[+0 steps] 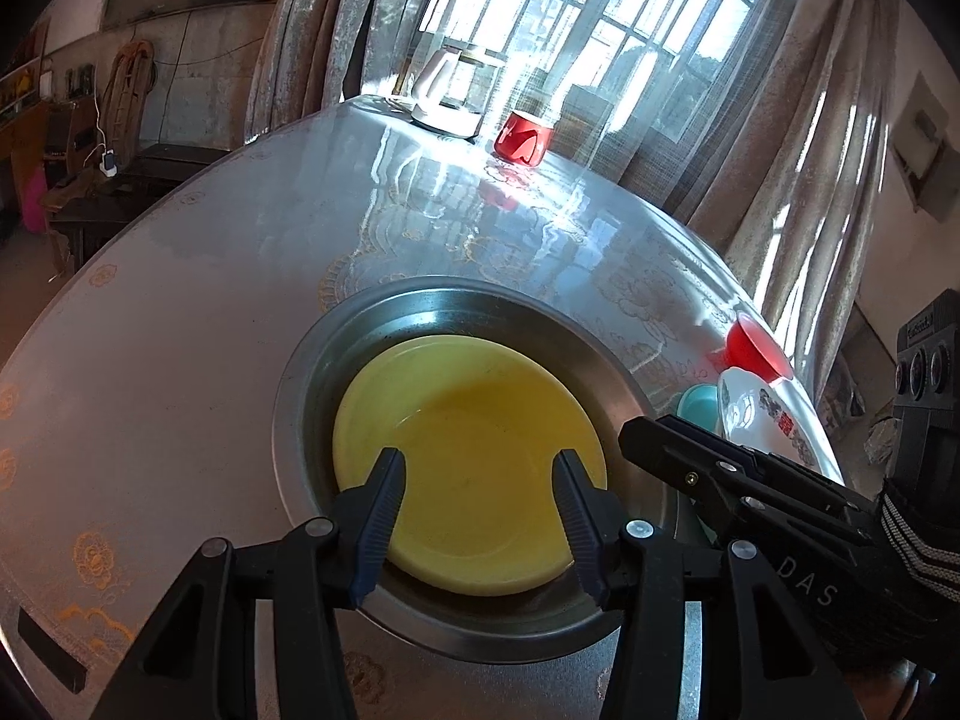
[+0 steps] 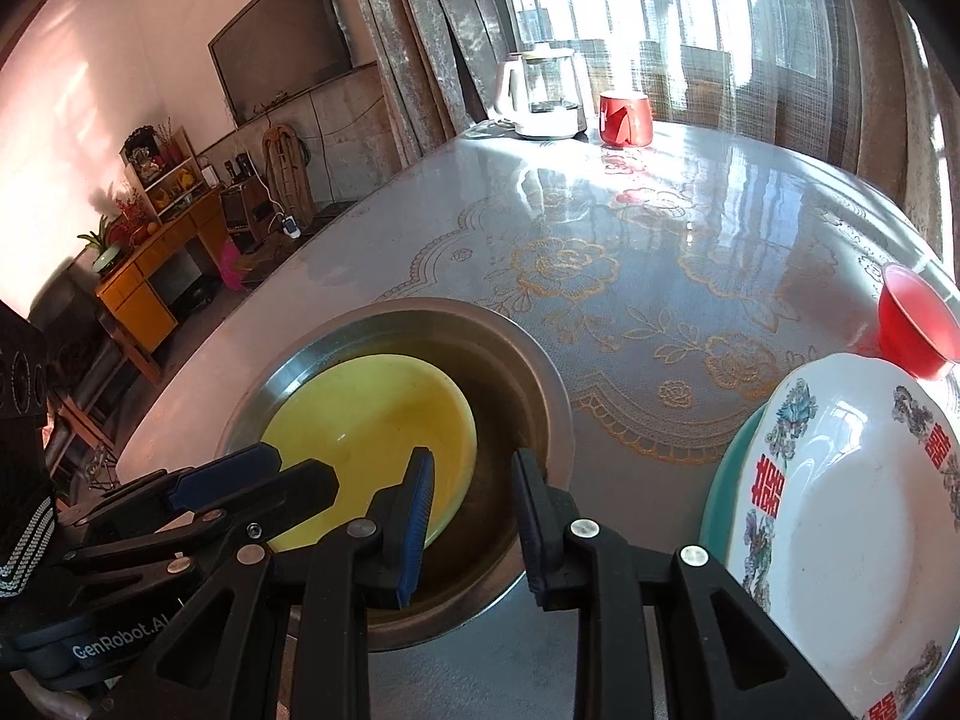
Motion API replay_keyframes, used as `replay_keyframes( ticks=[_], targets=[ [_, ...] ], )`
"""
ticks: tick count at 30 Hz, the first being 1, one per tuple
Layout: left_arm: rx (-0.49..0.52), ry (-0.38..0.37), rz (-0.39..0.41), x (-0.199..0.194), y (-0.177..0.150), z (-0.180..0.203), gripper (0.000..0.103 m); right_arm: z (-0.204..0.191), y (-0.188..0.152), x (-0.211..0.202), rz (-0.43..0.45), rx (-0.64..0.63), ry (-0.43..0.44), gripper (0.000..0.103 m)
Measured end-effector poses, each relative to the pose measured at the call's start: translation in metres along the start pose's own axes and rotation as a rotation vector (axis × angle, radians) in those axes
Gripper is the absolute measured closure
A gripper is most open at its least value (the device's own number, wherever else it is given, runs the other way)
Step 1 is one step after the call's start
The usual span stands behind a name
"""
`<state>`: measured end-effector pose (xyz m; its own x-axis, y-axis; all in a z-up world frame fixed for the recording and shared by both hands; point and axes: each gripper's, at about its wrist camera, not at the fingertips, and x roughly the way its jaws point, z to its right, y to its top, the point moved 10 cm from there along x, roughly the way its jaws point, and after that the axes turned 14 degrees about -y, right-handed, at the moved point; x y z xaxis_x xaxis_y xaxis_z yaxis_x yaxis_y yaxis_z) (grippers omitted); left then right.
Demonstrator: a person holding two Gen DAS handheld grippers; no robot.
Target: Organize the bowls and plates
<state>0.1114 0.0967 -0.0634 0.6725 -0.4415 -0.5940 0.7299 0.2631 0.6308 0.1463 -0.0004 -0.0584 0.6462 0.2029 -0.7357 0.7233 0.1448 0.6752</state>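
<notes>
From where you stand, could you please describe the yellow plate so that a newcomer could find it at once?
Start at the round table with the gold floral cloth and find the steel basin near its front edge. The yellow plate lies inside it, beneath both open grippers. It alone is plain yellow; the white patterned plate rests on a teal dish outside the basin.

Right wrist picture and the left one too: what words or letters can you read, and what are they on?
"GenRobot.AI": on the left gripper's body, in the right wrist view.
"DAS": on the dark sleeve at the person's right wrist; more letters seem to be cut off.
Red double-happiness characters: on the rim of the white patterned plate.
Small print on the black device: too blurred to read.
</notes>
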Motion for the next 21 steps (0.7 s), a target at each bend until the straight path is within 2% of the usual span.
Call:
replay_keyframes(
  ticks=[8,12,21],
  targets=[
    [0.05,0.019,-0.027,0.02,0.003,0.013,0.05,0.032,0.007,-0.009,0.02,0.104,-0.039,0.076],
    [0.051,-0.019,-0.048,0.031,0.007,0.021,0.05,0.045,0.003,-0.006,0.003,0.142,-0.044,0.076],
    [0.065,-0.034,-0.114,0.065,0.009,0.032,0.05,0.06,0.0,-0.006,-0.008,0.179,-0.047,0.076]
  ],
)
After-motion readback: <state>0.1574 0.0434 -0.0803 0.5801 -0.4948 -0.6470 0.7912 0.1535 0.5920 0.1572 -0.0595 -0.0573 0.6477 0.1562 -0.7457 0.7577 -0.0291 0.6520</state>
